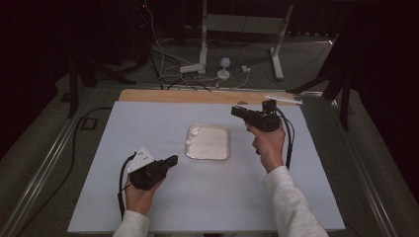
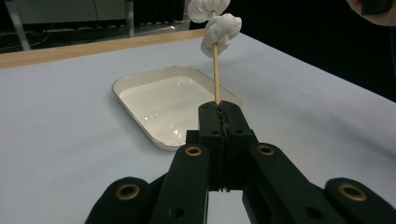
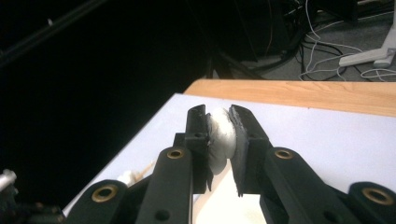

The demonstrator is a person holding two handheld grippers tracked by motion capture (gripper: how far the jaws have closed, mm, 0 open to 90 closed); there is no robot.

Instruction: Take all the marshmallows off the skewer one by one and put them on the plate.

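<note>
My left gripper (image 1: 173, 159) (image 2: 220, 109) is shut on the lower end of a thin wooden skewer (image 2: 216, 74) (image 1: 182, 149), which slants up over the left edge of a shallow white tray (image 1: 228, 143) (image 2: 135, 84). Two white marshmallows (image 2: 220, 30) (image 1: 193, 133) sit threaded near the skewer's top. Raised above the table to the right of the tray, my right gripper (image 1: 236, 111) (image 3: 219, 114) points left. Its jaws squeeze a single white marshmallow (image 3: 219, 137) between the pads.
The tray lies mid-table on a pale sheet (image 1: 148, 128). A wooden strip (image 1: 197, 96) runs along the far edge, with a flat white item (image 1: 282, 98) at its right end. Cables and a stand's white legs (image 1: 202, 64) lie on the floor beyond.
</note>
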